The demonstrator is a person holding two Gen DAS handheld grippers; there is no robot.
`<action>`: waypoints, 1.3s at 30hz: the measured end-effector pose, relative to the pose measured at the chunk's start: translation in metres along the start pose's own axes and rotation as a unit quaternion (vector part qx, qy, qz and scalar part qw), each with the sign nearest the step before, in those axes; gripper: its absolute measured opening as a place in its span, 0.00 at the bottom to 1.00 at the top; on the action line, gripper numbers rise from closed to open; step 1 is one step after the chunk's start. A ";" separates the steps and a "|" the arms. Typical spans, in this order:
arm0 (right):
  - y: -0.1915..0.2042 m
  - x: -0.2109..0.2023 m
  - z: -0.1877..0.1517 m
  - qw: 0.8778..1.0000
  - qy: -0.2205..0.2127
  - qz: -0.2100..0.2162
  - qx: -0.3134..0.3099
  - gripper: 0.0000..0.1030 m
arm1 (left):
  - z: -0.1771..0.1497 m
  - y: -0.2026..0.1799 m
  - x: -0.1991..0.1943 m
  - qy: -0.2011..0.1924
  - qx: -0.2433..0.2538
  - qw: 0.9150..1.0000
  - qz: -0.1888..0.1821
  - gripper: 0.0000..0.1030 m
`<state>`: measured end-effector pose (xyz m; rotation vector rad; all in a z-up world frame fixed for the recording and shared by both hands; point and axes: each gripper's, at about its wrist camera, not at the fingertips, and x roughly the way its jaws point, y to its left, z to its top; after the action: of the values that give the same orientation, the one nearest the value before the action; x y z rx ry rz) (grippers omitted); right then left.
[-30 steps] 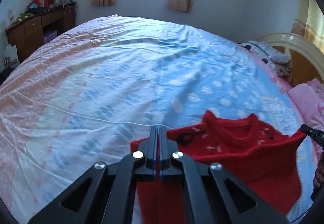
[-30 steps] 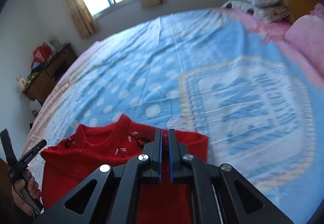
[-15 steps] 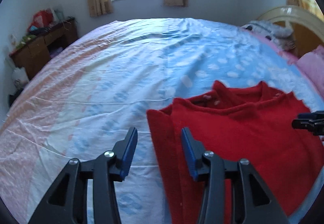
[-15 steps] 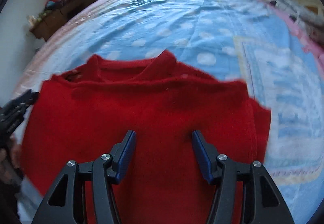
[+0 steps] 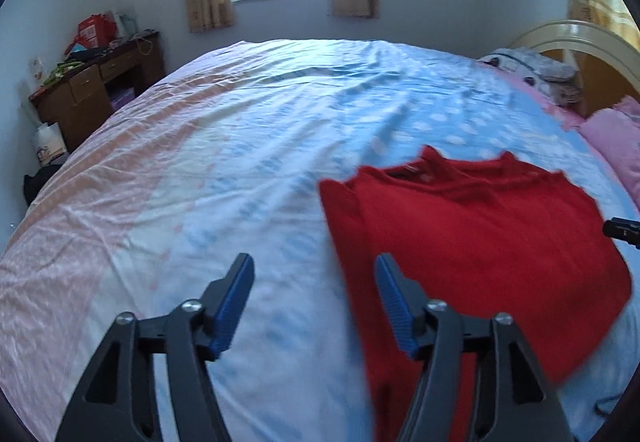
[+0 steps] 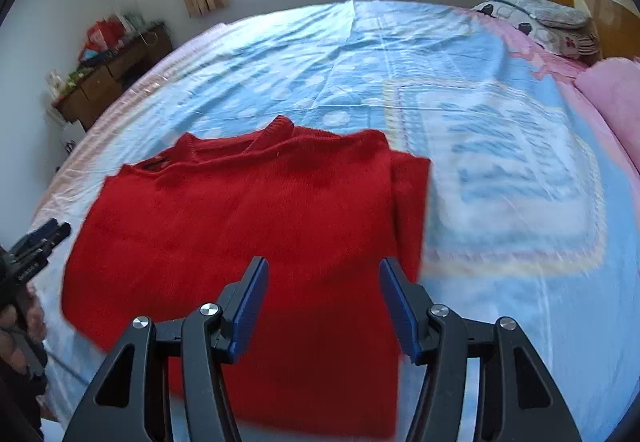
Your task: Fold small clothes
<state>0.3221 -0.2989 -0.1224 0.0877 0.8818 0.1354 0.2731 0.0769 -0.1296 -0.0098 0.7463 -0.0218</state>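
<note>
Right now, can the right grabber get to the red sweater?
Probably yes. The right gripper hangs open just above the red sweater, which lies flat on the bed sheet. Nothing sits between its fingers and the cloth, so the way down looks free.

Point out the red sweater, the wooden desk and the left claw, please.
red sweater [image 6: 248, 226]: right wrist view, middle of its folded body.
wooden desk [image 5: 92, 90]: left wrist view, its drawer front.
left claw [image 5: 316, 302]: left wrist view, midway between its open blue-padded fingertips.
</note>
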 end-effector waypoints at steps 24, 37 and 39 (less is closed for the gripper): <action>-0.012 0.010 -0.057 0.999 0.031 -0.019 0.000 0.26 | -0.037 -0.035 0.013 0.008 0.037 0.999 0.024 0.90; 0.022 -0.006 -0.050 0.999 -0.011 -0.020 -0.029 0.39 | -0.051 -0.017 0.010 0.020 0.044 0.998 0.032 0.94; 0.030 0.004 -0.052 0.999 -0.003 -0.021 -0.040 0.40 | -0.051 -0.017 0.010 0.022 0.045 0.998 0.034 0.94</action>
<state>0.2818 -0.2678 -0.1547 -0.0057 0.8710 0.1316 0.2454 0.0596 -0.1732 0.1024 0.7887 0.0086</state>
